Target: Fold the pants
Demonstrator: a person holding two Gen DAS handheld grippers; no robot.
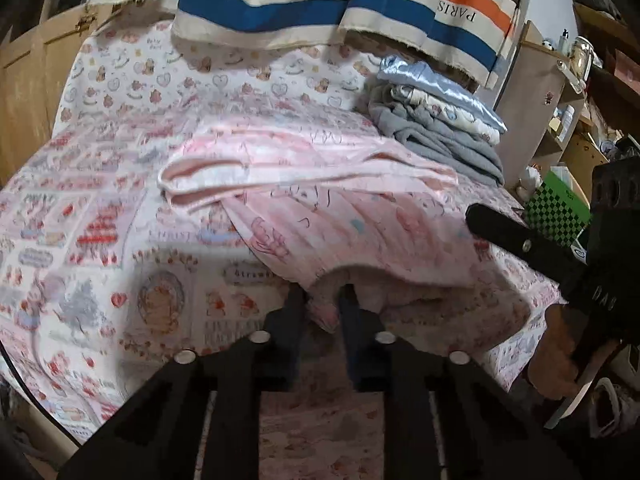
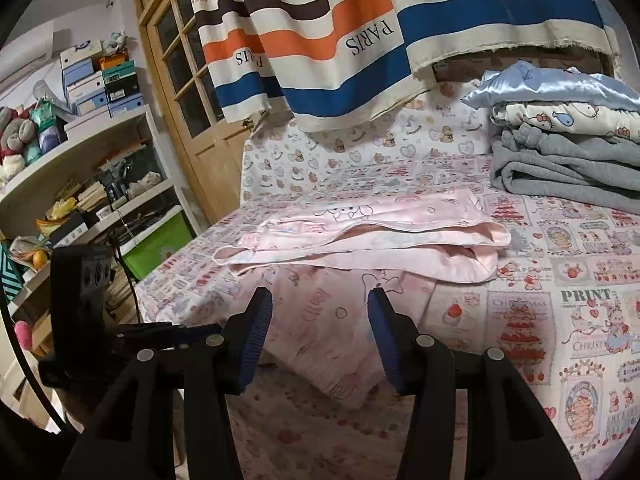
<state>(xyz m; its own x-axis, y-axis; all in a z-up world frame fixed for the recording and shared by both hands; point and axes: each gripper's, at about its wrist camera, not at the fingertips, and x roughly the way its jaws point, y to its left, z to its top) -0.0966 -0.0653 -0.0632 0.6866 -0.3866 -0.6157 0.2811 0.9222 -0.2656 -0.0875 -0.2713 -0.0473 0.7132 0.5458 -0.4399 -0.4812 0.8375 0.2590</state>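
1. The left gripper (image 1: 323, 304) sits low at the near edge of the bed (image 1: 80, 208), its fingers pinched together on a bunched edge of the pink pants (image 1: 320, 208).
2. The right gripper (image 2: 320, 320) hovers above the same edge, its blue pads (image 2: 256, 336) spread apart with nothing between them.
3. The pants lie across the patterned sheet, part folded over, with one part running toward the grippers.
4. The left view alone shows the right hand (image 1: 560, 356) gripping its tool.
5. The right view alone shows cluttered shelves (image 2: 80, 168) and a wooden door (image 2: 188, 92).
6. Both show folded clothes (image 2: 568, 140) and a striped cloth (image 2: 360, 28) behind.
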